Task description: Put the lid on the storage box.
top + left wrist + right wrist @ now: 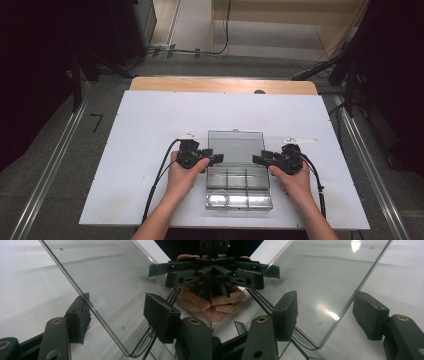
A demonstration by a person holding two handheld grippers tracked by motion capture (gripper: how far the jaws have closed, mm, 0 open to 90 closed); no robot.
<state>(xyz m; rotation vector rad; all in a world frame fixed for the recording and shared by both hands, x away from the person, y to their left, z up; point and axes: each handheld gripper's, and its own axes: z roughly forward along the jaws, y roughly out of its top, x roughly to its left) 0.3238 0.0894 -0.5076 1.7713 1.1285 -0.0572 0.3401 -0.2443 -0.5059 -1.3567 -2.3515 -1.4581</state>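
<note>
A clear plastic compartment box (239, 189) lies on the white table (140, 150) near its front edge. Its clear lid (235, 144) is raised and tilted back. My left gripper (216, 159) is at the lid's left edge and my right gripper (257, 160) at its right edge. In the left gripper view the lid (112, 277) has its side edge inside the gap of my open left gripper (117, 317), and the right gripper (175, 272) shows beyond. In the right gripper view the lid (329, 277) likewise runs through my open right gripper (327, 315), opposite the left gripper (244, 272).
Two small white strips (189, 135) (299, 140) lie on the table beside the lid's far corners. A wooden edge (222, 85) runs behind the white top. Cables and metal rails (47, 175) cross the floor around it, with dark equipment on both sides.
</note>
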